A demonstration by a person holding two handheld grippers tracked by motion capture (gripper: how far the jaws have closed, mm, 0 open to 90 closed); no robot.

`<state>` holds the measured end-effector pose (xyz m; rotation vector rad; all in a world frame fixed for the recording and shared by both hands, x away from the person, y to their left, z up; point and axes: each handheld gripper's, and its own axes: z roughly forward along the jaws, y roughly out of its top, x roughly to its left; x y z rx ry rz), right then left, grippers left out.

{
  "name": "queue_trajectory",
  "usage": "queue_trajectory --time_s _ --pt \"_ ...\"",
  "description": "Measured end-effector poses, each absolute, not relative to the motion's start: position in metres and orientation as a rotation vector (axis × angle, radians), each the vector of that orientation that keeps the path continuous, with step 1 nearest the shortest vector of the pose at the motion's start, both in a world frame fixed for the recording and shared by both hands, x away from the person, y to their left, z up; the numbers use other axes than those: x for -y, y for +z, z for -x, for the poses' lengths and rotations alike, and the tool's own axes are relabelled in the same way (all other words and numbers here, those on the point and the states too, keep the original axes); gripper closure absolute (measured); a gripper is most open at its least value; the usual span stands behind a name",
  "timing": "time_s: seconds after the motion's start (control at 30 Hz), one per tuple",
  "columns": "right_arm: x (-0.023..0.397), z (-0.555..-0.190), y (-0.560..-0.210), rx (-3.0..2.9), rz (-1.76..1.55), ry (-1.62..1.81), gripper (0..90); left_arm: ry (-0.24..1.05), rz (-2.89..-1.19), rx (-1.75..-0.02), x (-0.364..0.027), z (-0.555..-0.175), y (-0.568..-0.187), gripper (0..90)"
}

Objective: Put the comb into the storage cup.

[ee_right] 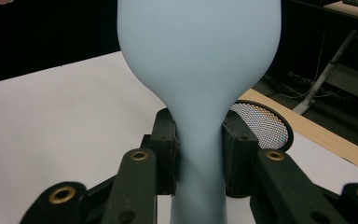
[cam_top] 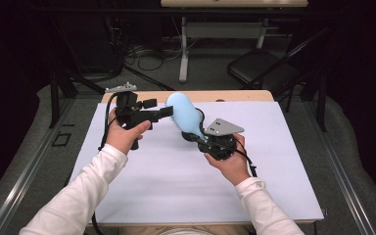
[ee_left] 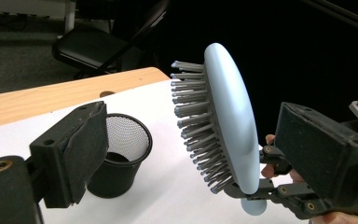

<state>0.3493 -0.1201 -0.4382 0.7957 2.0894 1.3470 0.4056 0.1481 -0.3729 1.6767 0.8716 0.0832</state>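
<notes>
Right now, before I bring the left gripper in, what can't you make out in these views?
- Mesh cup: its base in the high view, hidden behind the hairbrush; part of it in the left gripper view, behind the left gripper.
- Hairbrush handle end: cut off by the bottom edge in the right gripper view, below the right gripper.
- Brush bristles: unseen in the right gripper view, which faces the smooth back.
</notes>
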Motion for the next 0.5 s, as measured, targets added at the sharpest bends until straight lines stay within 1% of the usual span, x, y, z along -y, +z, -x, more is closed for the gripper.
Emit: queue_trajectory --time_s 0.5 --pt "0.119 -0.348 -0.438 -2.092 -0.789 1.351 69.7 0.034 -1.698 -0.857 -0.128 -0.410 -0.377 15.1"
